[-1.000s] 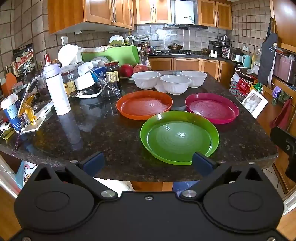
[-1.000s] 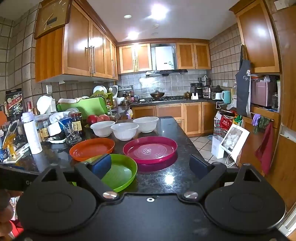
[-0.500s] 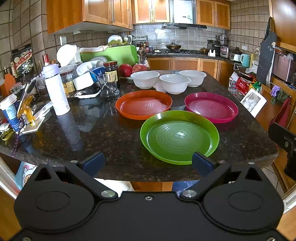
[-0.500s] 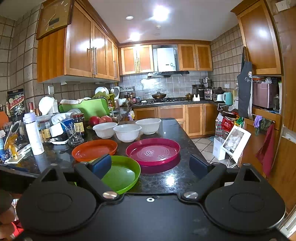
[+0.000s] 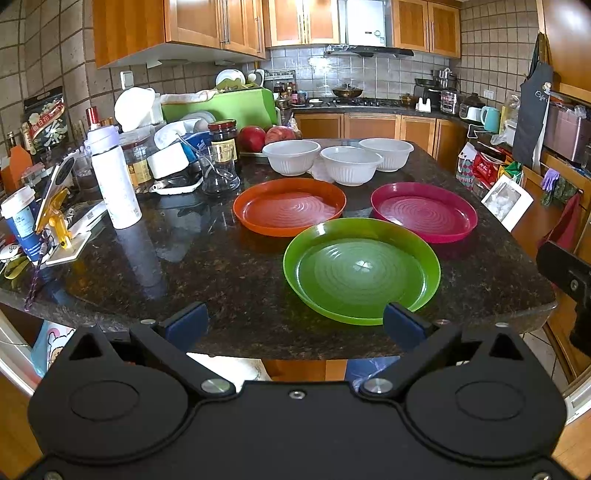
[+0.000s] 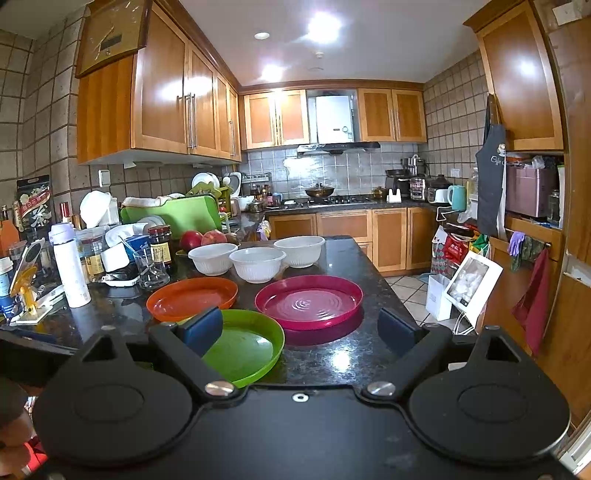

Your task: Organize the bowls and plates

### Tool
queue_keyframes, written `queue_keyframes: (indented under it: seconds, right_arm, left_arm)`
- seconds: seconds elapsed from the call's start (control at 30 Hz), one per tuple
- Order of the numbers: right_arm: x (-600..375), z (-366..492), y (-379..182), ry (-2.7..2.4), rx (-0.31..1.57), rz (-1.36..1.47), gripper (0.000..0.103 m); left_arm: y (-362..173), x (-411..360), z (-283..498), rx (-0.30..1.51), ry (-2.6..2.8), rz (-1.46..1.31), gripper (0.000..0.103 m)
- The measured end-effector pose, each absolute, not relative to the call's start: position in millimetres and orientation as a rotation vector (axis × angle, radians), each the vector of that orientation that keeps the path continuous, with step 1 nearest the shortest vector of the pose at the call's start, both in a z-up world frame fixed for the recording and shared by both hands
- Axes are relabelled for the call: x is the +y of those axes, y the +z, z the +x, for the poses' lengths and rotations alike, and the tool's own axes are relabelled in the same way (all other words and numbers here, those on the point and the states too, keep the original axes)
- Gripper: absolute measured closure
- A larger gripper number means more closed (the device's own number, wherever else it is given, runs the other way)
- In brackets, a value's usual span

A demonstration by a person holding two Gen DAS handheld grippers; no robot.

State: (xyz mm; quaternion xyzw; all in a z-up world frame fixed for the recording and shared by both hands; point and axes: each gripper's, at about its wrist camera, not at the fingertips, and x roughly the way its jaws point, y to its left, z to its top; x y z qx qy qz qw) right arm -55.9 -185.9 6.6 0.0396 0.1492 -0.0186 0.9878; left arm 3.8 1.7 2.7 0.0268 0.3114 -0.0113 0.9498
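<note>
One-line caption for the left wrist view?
Open left tongs face green plate, orange plate, pink plate on counter.

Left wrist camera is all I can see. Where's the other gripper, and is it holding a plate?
Observer: The right gripper is open and holds nothing.
Operator: What's in front of it?
Observer: The round magenta plastic plate lies straight ahead, and the round green plastic plate is partly hidden behind its left finger.
Operator: Are the lights on?
Observer: Yes, the round ceiling lights glow overhead.
</note>
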Motion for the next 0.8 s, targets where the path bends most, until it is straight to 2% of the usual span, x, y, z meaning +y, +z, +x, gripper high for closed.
queue_keyframes:
  seconds: [0.5,0.6,0.8]
  right_arm:
    - [-184.9,-59.9,8.2,-0.031,0.292,0.076,0.008]
    - [-184.6,-60.2,8.5,-0.030,0.292,0.074,0.008]
    - [-184.3,-59.3,8.7,-0.031,0.291,0.071,0.008]
  left_arm:
    - [2.7,4.7,3.3,0.631,-0.023,0.056,0.004]
    - [2.8,5.5,3.4,0.635,-0.031,0.056,0.008]
    - [2.3,7.9,4.3,0.641,-0.032,0.056,0.008]
